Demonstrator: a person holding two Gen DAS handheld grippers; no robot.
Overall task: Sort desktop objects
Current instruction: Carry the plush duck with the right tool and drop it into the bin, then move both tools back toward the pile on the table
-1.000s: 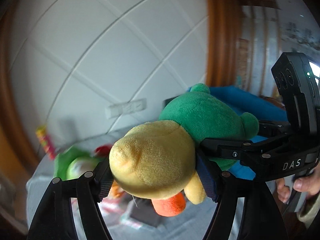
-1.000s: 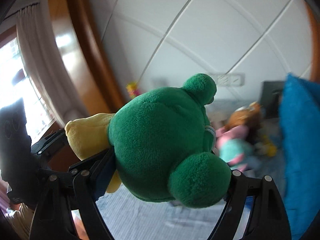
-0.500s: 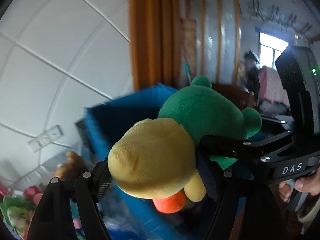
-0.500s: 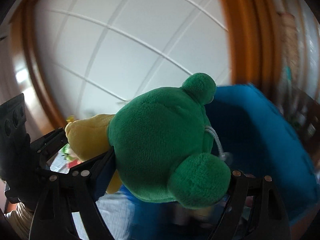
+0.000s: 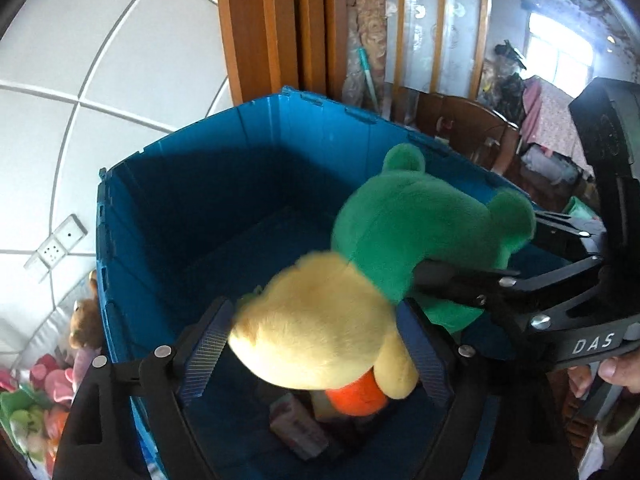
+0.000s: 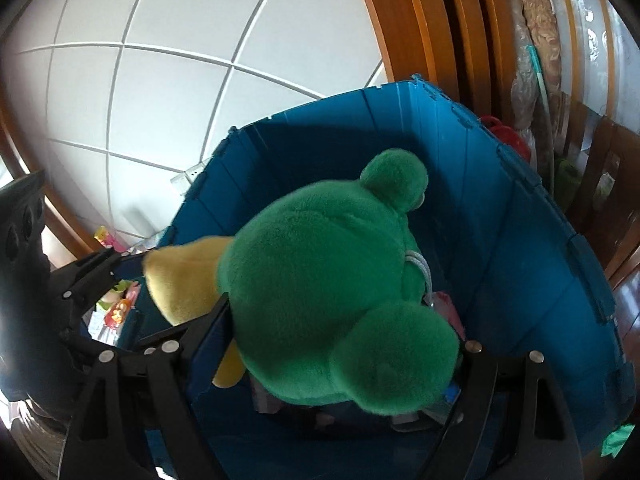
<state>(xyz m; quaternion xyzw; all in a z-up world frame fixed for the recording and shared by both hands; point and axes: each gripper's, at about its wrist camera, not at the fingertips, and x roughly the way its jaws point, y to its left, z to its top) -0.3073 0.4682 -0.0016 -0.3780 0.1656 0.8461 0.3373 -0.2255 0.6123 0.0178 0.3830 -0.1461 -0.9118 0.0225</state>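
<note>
A plush toy with a green body and a yellow head hangs over the open blue bin. My left gripper brackets the yellow head. Its jaws are opening, and the left pad stands just off the plush. My right gripper is shut on the green body, and it also shows in the left wrist view as the right gripper. The toy's orange foot points down into the bin. Much of the blue bin floor is hidden by the toy.
A pink packet and other small items lie on the bin floor. Several plush toys and a brown bear sit left of the bin. Behind it are a tiled wall, a wooden door frame and a chair. A hand grips the right handle.
Both grippers have swung the plush toy away from the toy-strewn table to above the blue bin. The left jaws have spread, and the yellow head has slipped off the left pad.
</note>
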